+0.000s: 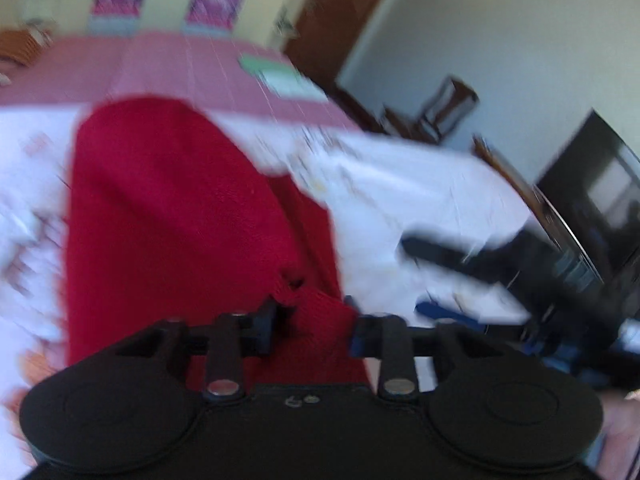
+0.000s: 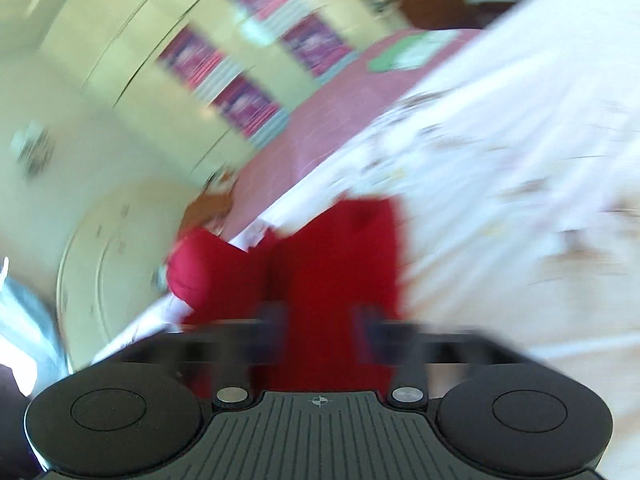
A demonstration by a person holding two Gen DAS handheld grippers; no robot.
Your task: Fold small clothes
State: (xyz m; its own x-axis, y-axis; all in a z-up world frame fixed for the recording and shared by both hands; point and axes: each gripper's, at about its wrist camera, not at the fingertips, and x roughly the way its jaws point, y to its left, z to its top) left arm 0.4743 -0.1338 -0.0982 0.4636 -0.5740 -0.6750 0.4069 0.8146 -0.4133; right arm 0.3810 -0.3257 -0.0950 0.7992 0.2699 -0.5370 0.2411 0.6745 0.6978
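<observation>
A red knitted garment (image 1: 180, 208) lies spread on a white patterned sheet (image 1: 400, 184). In the left wrist view my left gripper (image 1: 316, 324) stands open at the garment's near edge. A raised fold of the red cloth sits between its fingers, with a dark gap beside the left finger. In the right wrist view, which is strongly blurred, my right gripper (image 2: 322, 320) is open wide over the red garment (image 2: 340, 260), which lies flat under the gap. The right gripper (image 1: 416, 276) also shows as a blurred black shape to the right of the garment.
The white sheet (image 2: 500, 160) covers the near part of a bed, and a pink bedspread (image 1: 180, 68) lies beyond it. A green and white folded item (image 1: 280, 76) rests on the pink part. A wooden chair (image 1: 448, 104) and a dark cabinet (image 1: 600, 184) stand to the right.
</observation>
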